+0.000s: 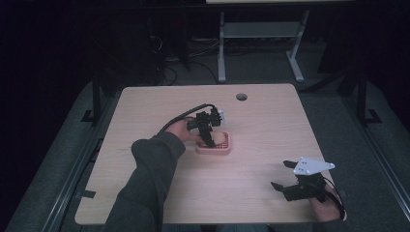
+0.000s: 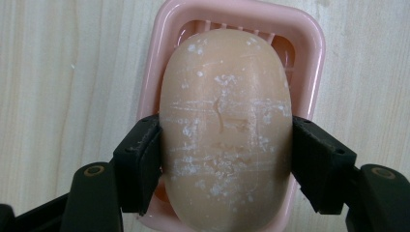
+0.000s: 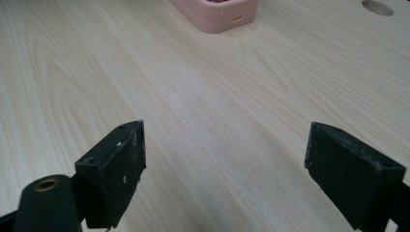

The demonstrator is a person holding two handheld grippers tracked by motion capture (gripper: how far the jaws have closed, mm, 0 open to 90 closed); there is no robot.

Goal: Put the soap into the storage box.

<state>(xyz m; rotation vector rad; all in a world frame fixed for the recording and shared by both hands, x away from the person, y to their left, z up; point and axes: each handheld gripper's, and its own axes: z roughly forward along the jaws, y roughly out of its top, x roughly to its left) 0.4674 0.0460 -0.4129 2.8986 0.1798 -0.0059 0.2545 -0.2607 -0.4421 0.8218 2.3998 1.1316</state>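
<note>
A peach-coloured bar of soap (image 2: 225,130), scuffed with white marks, sits over a pink soap dish (image 2: 309,53). My left gripper (image 2: 225,159) is shut on the soap, one black pad pressed on each long side. In the high view the left gripper (image 1: 209,137) points down at the pink soap dish (image 1: 223,150) near the table's middle. My right gripper (image 1: 285,175) rests near the table's front right corner, open, with nothing between its jaws. In the right gripper view the open right gripper (image 3: 225,169) faces bare wood, with the soap dish (image 3: 215,14) far ahead.
The light wooden table (image 1: 261,125) has a round cable hole (image 1: 241,96) near its far edge. A cable (image 1: 181,118) trails from the left gripper over the sleeve. Beyond the table stand the white legs of a desk frame (image 1: 221,48) on a dark floor.
</note>
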